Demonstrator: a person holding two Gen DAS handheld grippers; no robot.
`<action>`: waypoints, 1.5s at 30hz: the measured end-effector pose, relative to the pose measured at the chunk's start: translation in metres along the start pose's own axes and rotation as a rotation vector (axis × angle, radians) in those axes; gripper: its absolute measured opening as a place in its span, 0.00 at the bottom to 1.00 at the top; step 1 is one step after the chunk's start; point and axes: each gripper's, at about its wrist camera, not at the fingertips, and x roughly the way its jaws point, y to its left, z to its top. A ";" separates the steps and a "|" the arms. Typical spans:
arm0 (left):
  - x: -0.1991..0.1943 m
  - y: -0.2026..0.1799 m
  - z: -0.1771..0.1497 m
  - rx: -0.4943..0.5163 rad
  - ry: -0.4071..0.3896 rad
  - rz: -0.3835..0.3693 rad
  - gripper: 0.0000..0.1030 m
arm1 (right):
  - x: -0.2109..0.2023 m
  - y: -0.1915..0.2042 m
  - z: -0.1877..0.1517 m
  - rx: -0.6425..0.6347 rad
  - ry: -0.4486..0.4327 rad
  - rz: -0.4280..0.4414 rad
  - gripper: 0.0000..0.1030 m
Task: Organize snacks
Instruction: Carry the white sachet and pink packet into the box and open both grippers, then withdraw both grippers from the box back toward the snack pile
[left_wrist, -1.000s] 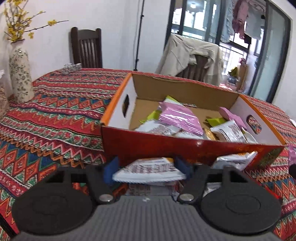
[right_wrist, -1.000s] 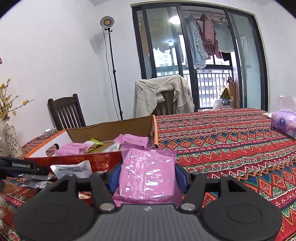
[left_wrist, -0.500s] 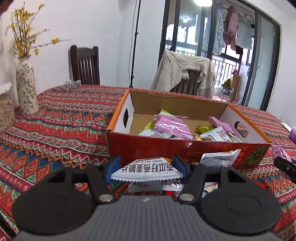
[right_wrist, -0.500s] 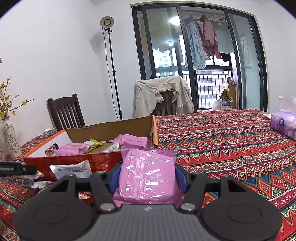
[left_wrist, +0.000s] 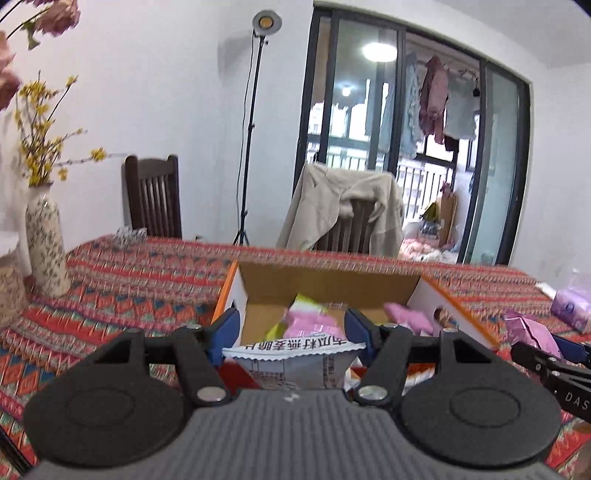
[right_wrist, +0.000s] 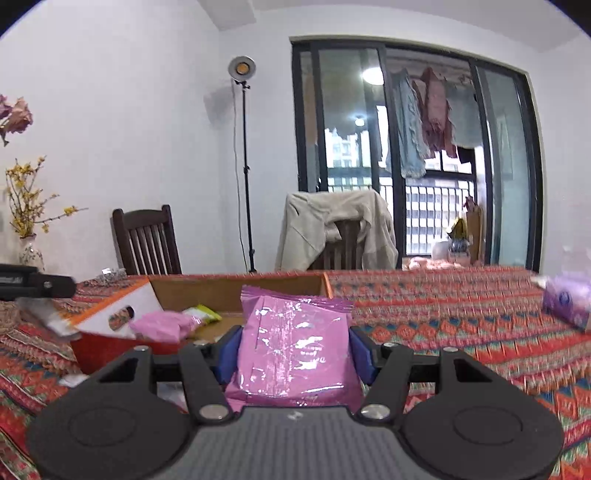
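Left wrist view: a white snack packet (left_wrist: 295, 360) is clamped crosswise in the left hand-held gripper (left_wrist: 291, 326), just short of the cardboard box (left_wrist: 328, 286) ahead; a pink packet (right_wrist: 293, 350) is gripped by the right hand-held gripper (right_wrist: 295, 349), right of the box.

Glossy pink foil packet (right_wrist: 295, 350), matt cardboard box (left_wrist: 332, 286), woven patterned tablecloth (right_wrist: 461, 325)

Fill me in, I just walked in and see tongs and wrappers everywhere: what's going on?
A person is sorting snacks into the box on the table, with tongs in each hand. The left tongs grip a white packet in front of the box. The right tongs grip a pink packet, beside the box's right end. Several packets already lie inside; neither held one is in yet.
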 end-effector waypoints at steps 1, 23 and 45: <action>0.002 -0.001 0.002 0.001 -0.009 -0.004 0.62 | 0.001 0.004 0.007 -0.009 -0.009 0.004 0.58; 0.098 -0.002 0.003 -0.027 -0.049 0.055 0.62 | 0.126 0.029 0.036 0.036 0.053 0.006 0.58; 0.093 0.009 -0.009 -0.079 -0.081 0.117 1.00 | 0.127 0.027 0.022 0.035 0.075 0.020 1.00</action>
